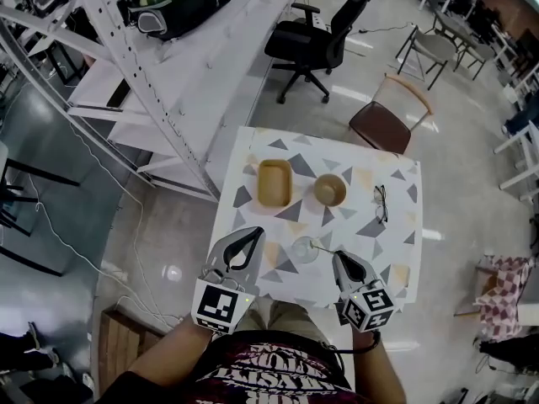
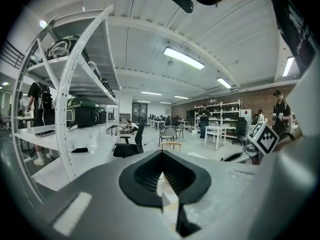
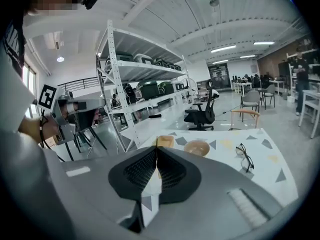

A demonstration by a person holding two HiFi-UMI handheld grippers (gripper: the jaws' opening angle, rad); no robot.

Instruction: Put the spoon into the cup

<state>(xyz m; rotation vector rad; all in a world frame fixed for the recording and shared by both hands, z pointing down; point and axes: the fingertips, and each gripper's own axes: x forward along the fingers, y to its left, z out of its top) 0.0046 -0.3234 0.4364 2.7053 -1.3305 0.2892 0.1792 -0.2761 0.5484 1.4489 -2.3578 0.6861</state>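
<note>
Both pairs of jaws are seen pressed together at the tips, and nothing is held by the left gripper (image 1: 255, 232) or the right gripper (image 1: 338, 257). The cup (image 1: 301, 252) is set on the worktop (image 1: 397, 236) between the two pairs of jaws, nearer the right pair. The spoon (image 1: 323, 247) is seen with one end inside the cup's rim, its handle slanted towards the right jaws' tips. A tray (image 1: 274, 183) and a bowl (image 1: 330, 190) are placed beyond both jaws.

Ahead of the left tool (image 1: 254, 234) and right tool (image 1: 337, 257), a square white surface with grey and yellow triangles (image 1: 362, 154) stands on glossy pale grey floor (image 1: 472, 167). Left of the left tool rises a white perforated metal shelving rack (image 1: 158, 99). Far ahead sit a black wheeled office chair (image 1: 316, 36) and a brown-seated wooden chair (image 1: 381, 129). Long ceiling strip lights (image 2: 186, 58) glow.
</note>
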